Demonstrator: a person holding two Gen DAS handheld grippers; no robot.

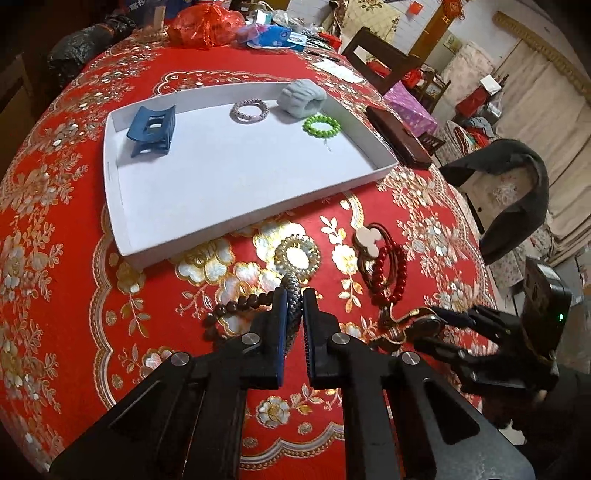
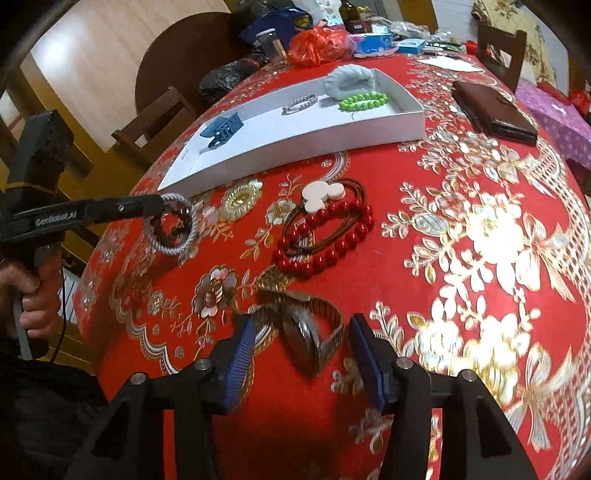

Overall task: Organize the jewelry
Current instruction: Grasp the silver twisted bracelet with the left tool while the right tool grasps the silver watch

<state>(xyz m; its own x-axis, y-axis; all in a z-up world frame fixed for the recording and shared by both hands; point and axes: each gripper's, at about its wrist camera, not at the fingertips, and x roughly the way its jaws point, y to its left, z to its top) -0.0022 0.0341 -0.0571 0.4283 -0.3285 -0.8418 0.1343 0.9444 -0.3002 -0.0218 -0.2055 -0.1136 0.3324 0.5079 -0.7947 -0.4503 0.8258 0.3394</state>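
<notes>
Silver braided bracelet (image 2: 170, 225) pinched by left claw (image 1: 294, 295); right claw (image 2: 301, 345) gapes around wristwatch (image 2: 308, 334).

One legible mark only: "GenRobot.AI" in pale letters on the black side of the left claw (image 2: 168, 210), seen from the right wrist view, on its arm just behind the fingers. Packaging at the far end of the bench (image 2: 461, 258), beyond the white tray (image 2: 369, 123), carries print too small and blurred to read. A red hanging ornament (image 1: 452, 9) on the wall past the tray shows no readable characters.
</notes>
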